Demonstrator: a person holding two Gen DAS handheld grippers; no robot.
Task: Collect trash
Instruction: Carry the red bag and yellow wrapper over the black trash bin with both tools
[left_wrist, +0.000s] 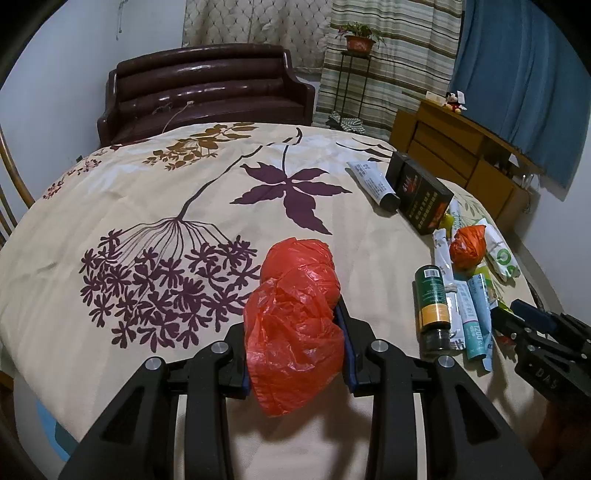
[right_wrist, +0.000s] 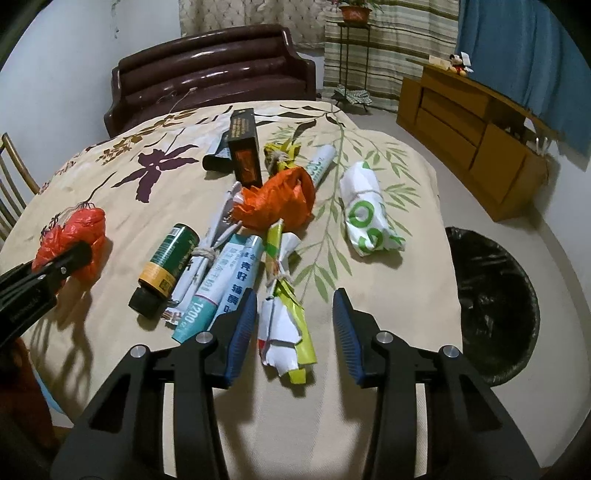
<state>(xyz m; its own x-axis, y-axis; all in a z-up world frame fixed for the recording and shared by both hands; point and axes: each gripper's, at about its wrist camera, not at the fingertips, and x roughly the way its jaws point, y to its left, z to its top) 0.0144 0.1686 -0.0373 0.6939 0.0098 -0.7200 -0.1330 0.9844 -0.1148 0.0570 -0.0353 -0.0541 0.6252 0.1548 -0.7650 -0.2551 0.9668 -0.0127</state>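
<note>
My left gripper (left_wrist: 295, 321) is shut on a crumpled red plastic bag (left_wrist: 295, 314) just above the flowered tablecloth (left_wrist: 147, 192); the bag also shows in the right wrist view (right_wrist: 74, 236). My right gripper (right_wrist: 291, 325) is open, its fingers either side of a tied yellow-and-white wrapper bundle (right_wrist: 284, 306). Beyond lie an orange bag ball (right_wrist: 280, 203), a green bottle (right_wrist: 170, 266), a teal tube (right_wrist: 221, 284), a white-and-green bag roll (right_wrist: 369, 214) and a dark box (right_wrist: 243, 147).
A black-lined trash bin (right_wrist: 495, 302) stands on the floor right of the table. A brown leather sofa (right_wrist: 210, 70) is behind the table, a wooden cabinet (right_wrist: 476, 136) at the right, a chair (right_wrist: 11, 184) at the left.
</note>
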